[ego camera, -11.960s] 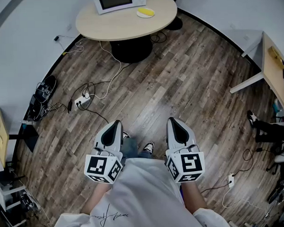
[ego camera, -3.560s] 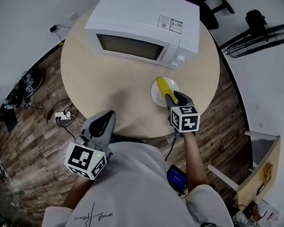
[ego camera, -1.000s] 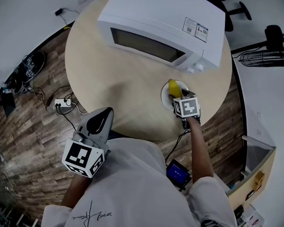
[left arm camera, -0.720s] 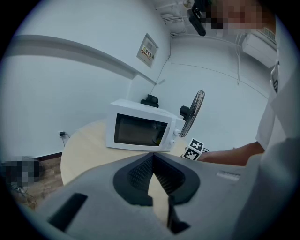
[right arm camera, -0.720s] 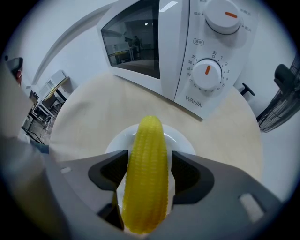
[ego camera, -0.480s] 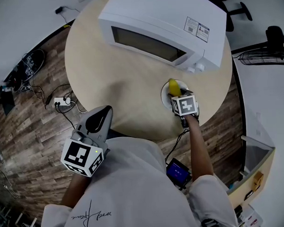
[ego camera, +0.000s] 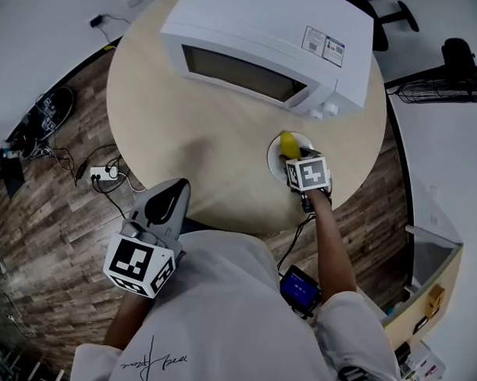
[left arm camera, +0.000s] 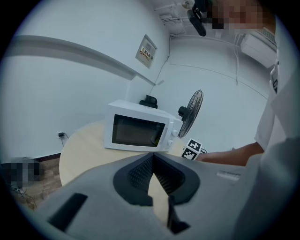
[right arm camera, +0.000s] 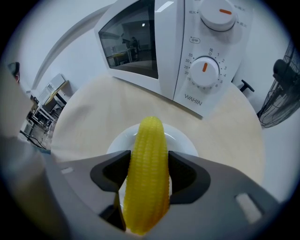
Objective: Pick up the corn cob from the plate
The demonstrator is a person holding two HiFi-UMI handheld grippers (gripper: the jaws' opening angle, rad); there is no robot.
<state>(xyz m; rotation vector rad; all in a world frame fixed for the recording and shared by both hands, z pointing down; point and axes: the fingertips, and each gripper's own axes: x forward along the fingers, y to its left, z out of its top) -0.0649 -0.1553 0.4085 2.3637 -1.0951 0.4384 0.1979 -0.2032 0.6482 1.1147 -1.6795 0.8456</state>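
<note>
A yellow corn cob [right arm camera: 149,164] lies on a small white plate [right arm camera: 183,140] in front of the microwave. My right gripper [right arm camera: 148,159] points steeply down over it. Its jaws have just been closing, and both pads now rest against the cob's sides. In the head view the cob [ego camera: 288,144] sticks out past the right gripper [ego camera: 294,159] on the plate [ego camera: 275,157]. My left gripper [ego camera: 178,186] hangs at the near edge of the table, shut and holding nothing. Its jaws meet at the tip in the left gripper view [left arm camera: 152,157].
A white microwave [ego camera: 265,44] stands at the back of the round beige table [ego camera: 190,133], close behind the plate. A floor fan [ego camera: 446,89] stands to the right. A power strip and cables [ego camera: 97,173] lie on the wood floor to the left.
Almost nothing has shifted. The right gripper stays over the plate and cob, and the left stays at the table's edge. The head view has drifted slightly.
</note>
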